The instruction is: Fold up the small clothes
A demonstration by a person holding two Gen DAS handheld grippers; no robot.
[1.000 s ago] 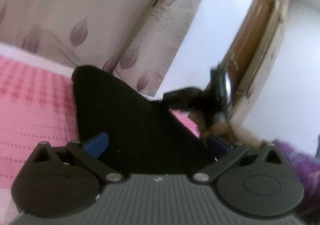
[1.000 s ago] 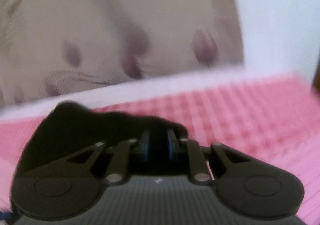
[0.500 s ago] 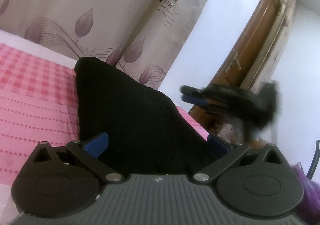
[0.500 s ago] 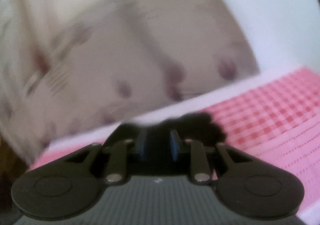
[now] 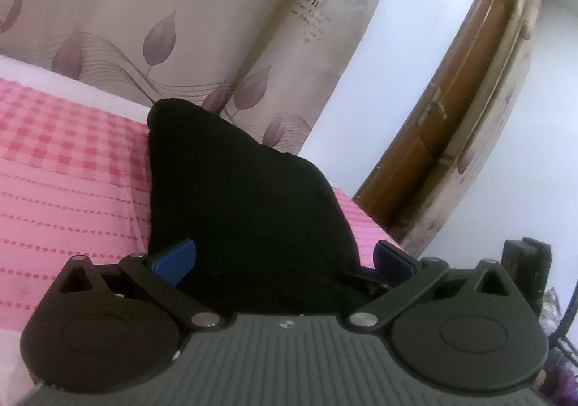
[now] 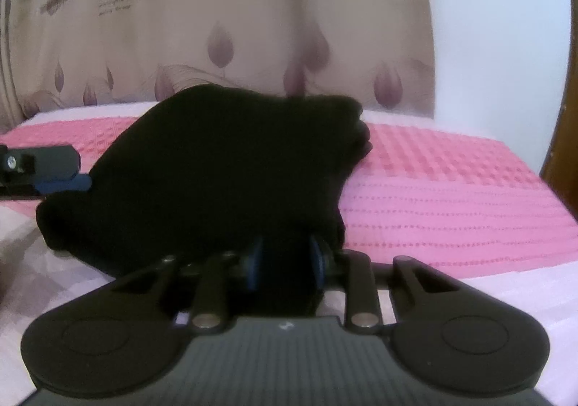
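Note:
A black garment (image 5: 245, 203) lies bunched on the pink bed cover (image 5: 65, 167). In the left wrist view my left gripper (image 5: 285, 257) is open, its blue pads (image 5: 173, 256) spread wide on either side of the cloth's near end. In the right wrist view the same black garment (image 6: 216, 167) fills the middle. My right gripper (image 6: 285, 263) is shut on its near edge, with black cloth pinched between the blue pads (image 6: 255, 263). The left gripper's fingers (image 6: 43, 167) show at the far left, at the garment's left edge.
A beige curtain with purple leaves (image 5: 151, 15) hangs behind the bed. A white wall (image 5: 379, 80) and a brown wooden door (image 5: 451, 124) stand to the right. A pale quilt (image 6: 21, 261) lies at the near left in the right wrist view.
The right gripper has swung around with the garment's edge in it and has left the left wrist view. The left gripper has stayed open around the cloth.

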